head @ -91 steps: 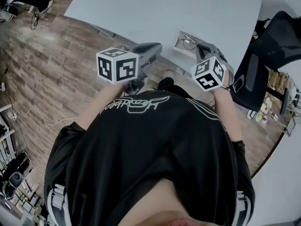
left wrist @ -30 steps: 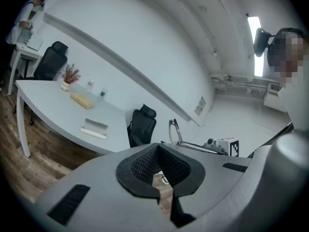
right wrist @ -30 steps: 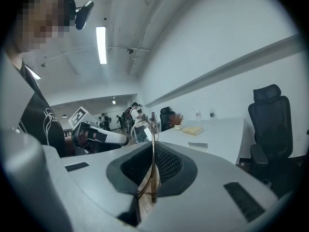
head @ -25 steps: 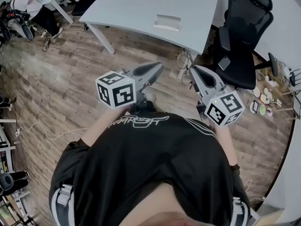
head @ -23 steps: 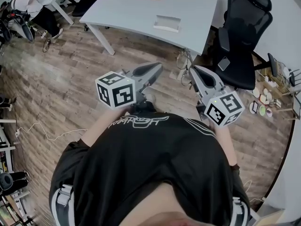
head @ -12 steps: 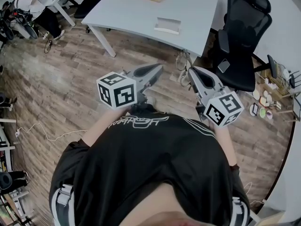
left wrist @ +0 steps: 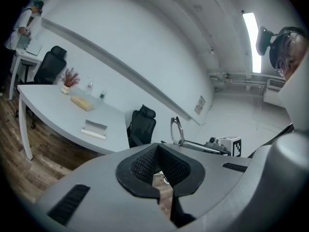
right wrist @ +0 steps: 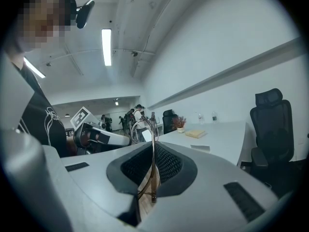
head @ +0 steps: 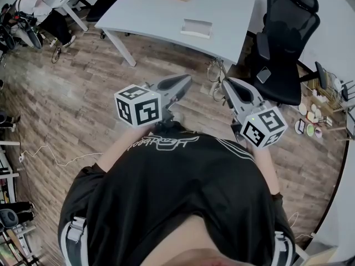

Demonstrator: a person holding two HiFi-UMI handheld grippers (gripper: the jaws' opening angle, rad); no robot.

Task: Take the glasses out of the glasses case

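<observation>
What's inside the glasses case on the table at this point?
Only a pale lining shows inside the open glasses case in the head view, though it is too small there to rule out little items. The glasses are outside it, clamped in the right gripper.

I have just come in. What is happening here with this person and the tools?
A person stands apart from the white table with a hand-held gripper in each hand. The right hand-held gripper is shut on the glasses. The left hand-held gripper is shut on nothing. The glasses case lies on the table, so the glasses are already out.
</observation>
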